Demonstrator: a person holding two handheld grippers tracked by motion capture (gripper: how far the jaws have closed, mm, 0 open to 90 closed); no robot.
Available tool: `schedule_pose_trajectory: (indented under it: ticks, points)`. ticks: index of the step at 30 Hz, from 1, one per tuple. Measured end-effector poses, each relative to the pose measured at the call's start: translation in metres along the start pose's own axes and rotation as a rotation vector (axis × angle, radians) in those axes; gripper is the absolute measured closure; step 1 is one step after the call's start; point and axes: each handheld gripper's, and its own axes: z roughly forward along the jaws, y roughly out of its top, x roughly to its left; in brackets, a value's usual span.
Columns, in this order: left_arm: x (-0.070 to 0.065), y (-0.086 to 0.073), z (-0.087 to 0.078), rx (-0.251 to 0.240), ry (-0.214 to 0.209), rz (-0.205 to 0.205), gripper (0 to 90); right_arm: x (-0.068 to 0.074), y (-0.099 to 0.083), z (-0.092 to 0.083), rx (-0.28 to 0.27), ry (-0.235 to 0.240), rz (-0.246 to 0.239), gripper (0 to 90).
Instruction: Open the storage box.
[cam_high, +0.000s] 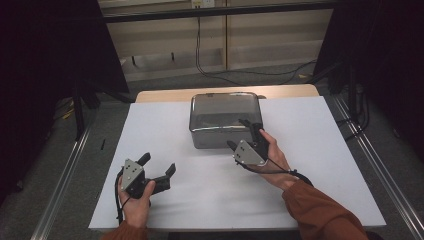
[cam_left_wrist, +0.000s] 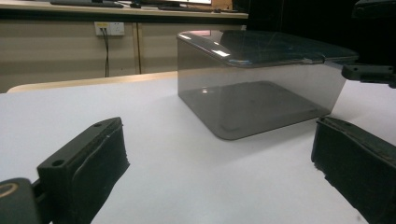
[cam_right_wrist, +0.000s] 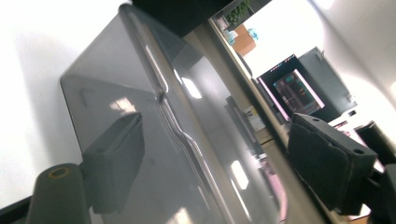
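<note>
Black padded tool (cam_right_wrist: 215, 158), smoky translucent box (cam_right_wrist: 154, 140)

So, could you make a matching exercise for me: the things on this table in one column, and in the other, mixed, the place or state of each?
Things:
1. left tool
2. right tool
3. smoky plastic box
4. white sheet

Places or states:
a. covers the tabletop
b. jaws astride the box's near right lid edge
c. open above the sheet, near left
d. lid on, far centre of the sheet

Pairs: 1-c, 2-b, 3-d, 4-a
</note>
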Motion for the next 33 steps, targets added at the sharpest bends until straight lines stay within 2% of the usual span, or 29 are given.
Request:
schedule_pose_trajectory:
  ticks: [1,2,6,7,8,9,12,16,17,22,27,33]
  points:
    - [0.0,0.0,0.0,0.006,-0.002,0.004,3.0,0.0,0.0,0.0,0.0,0.0,0.0,19.7]
    - [-0.001,0.0,0.002,0.016,-0.002,0.013,2.9,0.004,0.003,0.003,0.007,0.01,-0.06,23.7]
    - [-0.003,0.0,0.004,0.017,-0.011,0.012,2.8,0.012,0.008,0.01,0.022,0.025,-0.153,31.0]
    - [-0.003,-0.001,0.004,0.021,-0.011,0.015,2.8,0.012,0.008,0.01,0.022,0.025,-0.153,31.0]
    - [-0.003,-0.001,0.004,0.024,-0.014,0.013,2.8,0.014,0.009,0.011,0.024,0.018,-0.175,32.1]
    - [-0.002,-0.001,0.004,0.02,-0.007,0.01,2.7,0.016,0.011,0.012,0.03,0.016,-0.203,37.0]
    - [0.0,-0.001,0.004,0.024,0.024,-0.013,1.9,0.019,0.011,0.013,0.042,0.003,-0.248,42.2]
    - [0.001,-0.001,0.005,0.032,0.023,-0.021,2.5,0.021,0.009,0.014,0.063,0.002,-0.286,45.9]
    - [0.0,-0.001,0.005,0.034,0.013,-0.02,2.6,0.023,0.008,0.015,0.077,0.002,-0.313,50.1]
    - [0.0,0.0,0.005,0.034,-0.006,-0.012,2.8,0.024,0.007,0.017,0.092,0.005,-0.34,63.5]
    - [0.0,0.0,0.005,0.04,-0.025,-0.009,4.1,0.027,0.006,0.017,0.102,-0.004,-0.364,66.8]
    - [0.0,0.001,0.006,0.048,-0.051,0.002,5.7,0.027,0.007,0.017,0.101,-0.026,-0.377,76.2]
